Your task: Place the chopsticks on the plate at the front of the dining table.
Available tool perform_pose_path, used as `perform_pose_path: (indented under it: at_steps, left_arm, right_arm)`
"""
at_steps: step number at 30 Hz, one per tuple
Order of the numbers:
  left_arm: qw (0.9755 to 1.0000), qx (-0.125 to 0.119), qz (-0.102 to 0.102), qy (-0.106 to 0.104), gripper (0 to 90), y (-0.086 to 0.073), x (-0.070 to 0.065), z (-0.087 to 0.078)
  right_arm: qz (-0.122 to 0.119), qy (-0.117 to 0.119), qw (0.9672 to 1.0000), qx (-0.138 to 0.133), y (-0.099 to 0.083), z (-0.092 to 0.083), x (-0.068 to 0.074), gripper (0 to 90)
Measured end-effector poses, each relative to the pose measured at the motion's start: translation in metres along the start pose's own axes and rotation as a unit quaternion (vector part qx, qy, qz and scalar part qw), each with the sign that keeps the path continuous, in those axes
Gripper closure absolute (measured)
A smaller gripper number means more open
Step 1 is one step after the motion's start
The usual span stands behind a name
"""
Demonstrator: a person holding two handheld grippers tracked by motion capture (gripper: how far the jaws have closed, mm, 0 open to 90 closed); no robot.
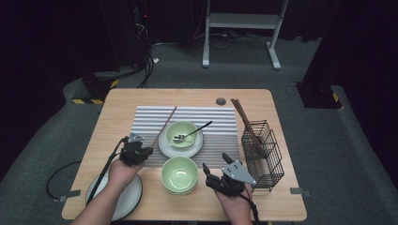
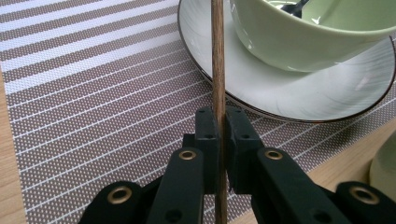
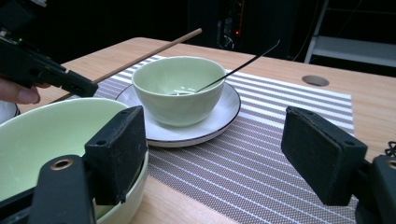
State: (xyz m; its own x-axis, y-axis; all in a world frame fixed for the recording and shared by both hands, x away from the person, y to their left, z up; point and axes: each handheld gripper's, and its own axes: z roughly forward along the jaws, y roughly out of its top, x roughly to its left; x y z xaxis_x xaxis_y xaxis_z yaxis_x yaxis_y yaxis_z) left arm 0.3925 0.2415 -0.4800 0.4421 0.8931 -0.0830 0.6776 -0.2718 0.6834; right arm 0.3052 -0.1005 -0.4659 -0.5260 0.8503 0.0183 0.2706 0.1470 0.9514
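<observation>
The left gripper [image 1: 145,151] was clamped tight on a thin brown wooden chopstick [image 1: 164,125], its black jaws pressed against the stick near its lower end. In the left gripper view the chopstick [image 2: 217,56] ran straight up from between the jaws and passed just beside the rim of a white round plate [image 2: 299,93]. On that plate stood a pale green ceramic bowl [image 1: 182,133] with a dark-handled metal spoon [image 1: 191,133] leaning inside it. The plate rested on a grey-and-white striped placemat [image 1: 150,117] spread over the light wooden counter [image 1: 122,101].

The right gripper [image 1: 215,165] stood spread wide with nothing between its jaws, just to the right of a second pale green bowl [image 1: 179,174] on the near part of the counter. A black wire basket [image 1: 264,154] holding more brown chopsticks [image 1: 243,117] stood at the right edge.
</observation>
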Motion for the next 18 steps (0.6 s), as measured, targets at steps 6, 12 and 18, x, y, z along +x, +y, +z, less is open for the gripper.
perform_pose_path:
  at_steps: [6, 12, 18]
  left_arm:
    - [0.9998, 0.017, 0.005, -0.002, 84.3, 0.003, -0.002, 0.007]
    - [0.9994, 0.034, 0.006, 0.001, 84.3, 0.004, -0.003, 0.01]
    - [0.9989, 0.046, 0.01, 0.0, 84.3, 0.003, -0.003, 0.011]
  right_arm:
    - [0.001, 0.003, 1.0, 0.0, -0.001, 0.0, 0.0, 22.5]
    - [0.002, 0.001, 1.0, -0.004, 0.0, -0.001, -0.001, 22.5]
    - [0.004, 0.003, 1.0, -0.004, 0.0, -0.001, -0.001, 22.8]
